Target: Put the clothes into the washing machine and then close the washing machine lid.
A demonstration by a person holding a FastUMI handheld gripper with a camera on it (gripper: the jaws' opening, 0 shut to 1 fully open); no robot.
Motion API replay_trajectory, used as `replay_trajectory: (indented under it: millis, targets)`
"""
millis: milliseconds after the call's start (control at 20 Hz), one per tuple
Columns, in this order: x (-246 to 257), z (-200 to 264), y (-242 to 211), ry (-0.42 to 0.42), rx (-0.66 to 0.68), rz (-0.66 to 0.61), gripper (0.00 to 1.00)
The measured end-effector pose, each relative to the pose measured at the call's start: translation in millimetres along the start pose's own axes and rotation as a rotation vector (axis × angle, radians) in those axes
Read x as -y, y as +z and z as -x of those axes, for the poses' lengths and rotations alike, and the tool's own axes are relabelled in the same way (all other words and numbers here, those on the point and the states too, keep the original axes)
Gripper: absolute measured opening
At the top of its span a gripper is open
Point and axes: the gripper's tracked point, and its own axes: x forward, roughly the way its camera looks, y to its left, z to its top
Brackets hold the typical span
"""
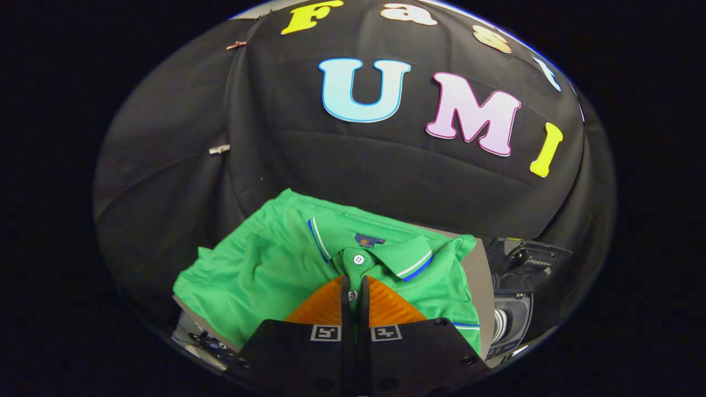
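A green polo shirt (265,270) with a blue-and-white trimmed collar lies folded on a grey surface (481,286). My gripper (353,282) is down on the shirt's front just below the collar. Its two orange fingers (322,306) stand almost together, with the button placket pinched in the narrow slit between them. To the right of the shirt, beyond the grey surface's edge, sits the dark washing machine (510,325). Its lid (530,255) is raised, and part of the pale drum opening shows below it.
Black cloth walls close the booth behind and to both sides. A small metal clip (219,149) sticks out of the cloth to the left, above the shirt. Dark clutter (205,339) lies below the shirt's near left corner.
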Motion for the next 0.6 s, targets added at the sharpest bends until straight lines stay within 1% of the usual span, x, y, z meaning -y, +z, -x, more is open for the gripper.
replay_trajectory:
  millis: [100, 300, 450, 600]
  targets:
    - [5, 6, 8, 0.013, 0.016, -0.011, 0.05]
    - [31, 27, 25, 0.002, 0.068, -0.032, 0.05]
    - [68, 44, 32, -0.014, 0.090, -0.052, 0.05]
    - [116, 61, 41, -0.047, 0.119, -0.066, 0.05]
